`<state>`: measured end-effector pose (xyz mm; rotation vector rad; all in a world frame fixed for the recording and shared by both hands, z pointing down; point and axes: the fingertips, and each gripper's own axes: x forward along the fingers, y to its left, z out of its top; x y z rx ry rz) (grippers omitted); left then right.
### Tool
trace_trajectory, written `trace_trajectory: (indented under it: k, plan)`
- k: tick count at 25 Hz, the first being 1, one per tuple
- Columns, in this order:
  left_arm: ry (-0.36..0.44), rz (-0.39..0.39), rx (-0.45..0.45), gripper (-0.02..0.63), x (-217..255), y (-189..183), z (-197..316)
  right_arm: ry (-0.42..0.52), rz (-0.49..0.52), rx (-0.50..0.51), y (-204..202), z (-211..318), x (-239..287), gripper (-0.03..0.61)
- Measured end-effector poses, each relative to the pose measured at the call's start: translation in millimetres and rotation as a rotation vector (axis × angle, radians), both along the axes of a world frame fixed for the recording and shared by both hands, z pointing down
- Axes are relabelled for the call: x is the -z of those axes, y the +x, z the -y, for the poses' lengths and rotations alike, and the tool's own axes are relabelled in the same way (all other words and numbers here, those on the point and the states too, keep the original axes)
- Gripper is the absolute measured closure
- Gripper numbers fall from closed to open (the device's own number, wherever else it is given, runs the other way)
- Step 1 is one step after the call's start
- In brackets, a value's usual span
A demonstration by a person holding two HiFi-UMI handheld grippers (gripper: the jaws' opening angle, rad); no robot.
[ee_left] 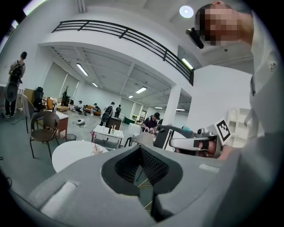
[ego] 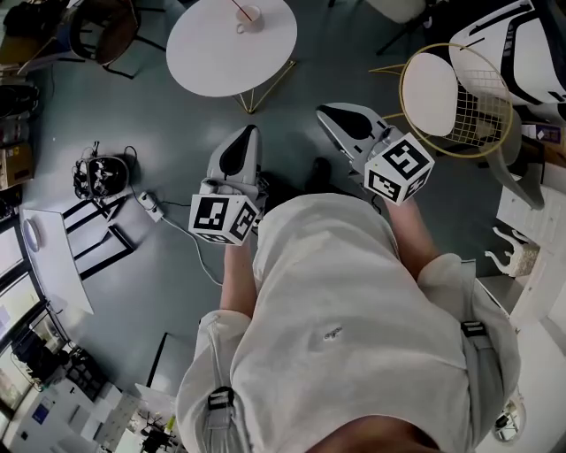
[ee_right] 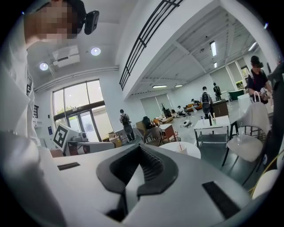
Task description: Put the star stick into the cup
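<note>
A small white cup (ego: 248,16) stands on the round white table (ego: 212,49) at the top of the head view, with a thin red stick (ego: 240,8) standing in it. The left gripper view shows the cup (ee_left: 95,151) far off with the stick (ee_left: 93,144) rising from it. The right gripper view also shows the cup (ee_right: 182,151) and the stick (ee_right: 179,145) in the distance. My left gripper (ego: 251,133) and right gripper (ego: 324,111) are held close to the person's body, well short of the table. Both are shut with nothing between the jaws (ee_left: 141,149) (ee_right: 140,146).
A gold wire chair with a white seat (ego: 442,93) stands to the right of the table. Cables and a dark device (ego: 102,174) lie on the floor at the left. Framed boards (ego: 97,234) lean there too. Several people and more tables fill the hall beyond.
</note>
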<state>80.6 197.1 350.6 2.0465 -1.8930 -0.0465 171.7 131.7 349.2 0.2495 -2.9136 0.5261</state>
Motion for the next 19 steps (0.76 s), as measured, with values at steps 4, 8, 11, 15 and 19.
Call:
trace_trajectory:
  k: [4, 8, 11, 15, 19]
  plan:
    - [0.007, -0.030, 0.011, 0.603, -4, 8, -6, 0.006, -0.001, 0.010, 6, -6, -1, 0.572]
    - [-0.003, -0.019, 0.010, 0.603, -6, 12, -7, 0.008, -0.010, 0.009, 10, -7, -2, 0.572]
    - [-0.005, -0.015, 0.010, 0.603, -6, 13, -7, 0.014, -0.018, 0.013, 12, -7, -3, 0.572]
    - [-0.010, -0.017, 0.012, 0.603, -9, 16, -10, 0.011, -0.048, 0.013, 17, -7, -13, 0.572]
    - [-0.017, -0.017, 0.016, 0.603, -12, 20, -12, -0.002, -0.049, 0.005, 25, -5, -17, 0.572]
